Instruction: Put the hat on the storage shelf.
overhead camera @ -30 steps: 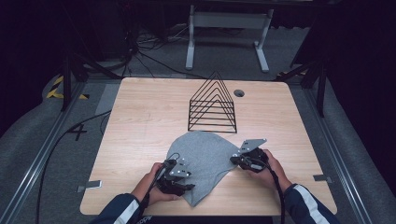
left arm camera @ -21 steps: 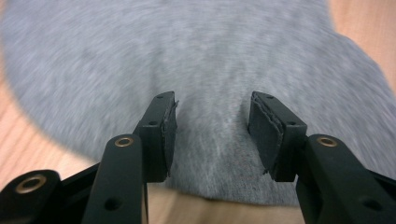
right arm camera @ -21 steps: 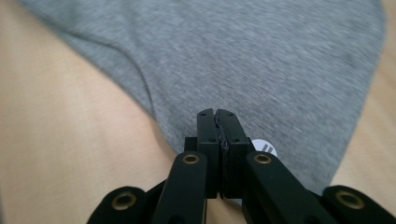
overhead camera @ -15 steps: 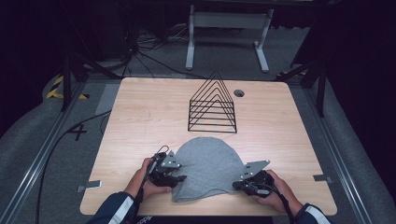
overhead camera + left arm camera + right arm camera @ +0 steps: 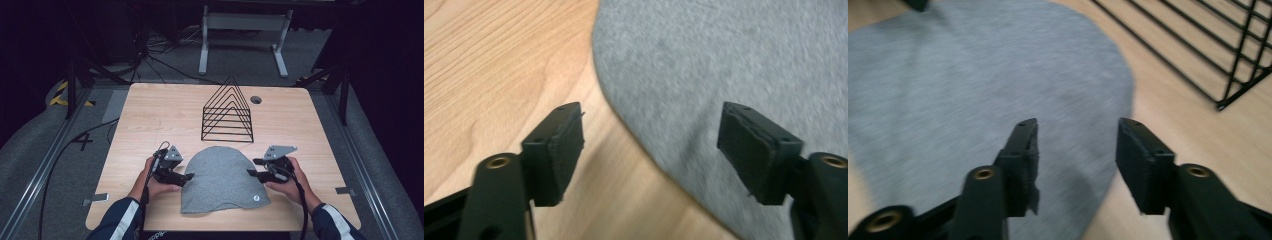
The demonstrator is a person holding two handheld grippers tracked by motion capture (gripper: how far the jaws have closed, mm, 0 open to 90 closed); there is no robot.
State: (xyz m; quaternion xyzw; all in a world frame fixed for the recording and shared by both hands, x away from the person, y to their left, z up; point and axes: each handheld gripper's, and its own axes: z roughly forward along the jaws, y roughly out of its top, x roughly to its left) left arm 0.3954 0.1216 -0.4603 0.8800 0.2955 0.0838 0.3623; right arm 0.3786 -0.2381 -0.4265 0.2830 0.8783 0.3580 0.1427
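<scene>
Hat (image 5: 222,180) now lies flat and spread on the table (image 5: 150,115), dome end toward the wire rack (image 5: 227,112), straight hem toward the person; a second ago we saw it bunched and lifted between both grippers, half a second ago laid down with both still at its edges. Both sets of jaws have just been opening, and we see nothing between either pair now. Left gripper (image 5: 187,176) sits at the hat's left edge, right gripper (image 5: 252,167) at its right edge, each in a hand (image 5: 152,177). From the high view we get the whole outline, a small round tag (image 5: 255,198) near the right end of the hem, and a dark hole (image 5: 256,99) in the tabletop behind the rack. Left gripper view adds what that one cannot: left gripper (image 5: 651,145) fingers (image 5: 556,145) spread wide, one over bare wood, the other over grey fabric, the hat's curved edge (image 5: 624,120) running between them, no pinch. Right gripper view: right gripper (image 5: 1075,155) fingers (image 5: 1023,160) also spread, one over the fabric, the other over wood just past the hat's rim, with the rack's black wires (image 5: 1198,55) close at upper right. We cannot tell whether either fingertip touches the cloth.
</scene>
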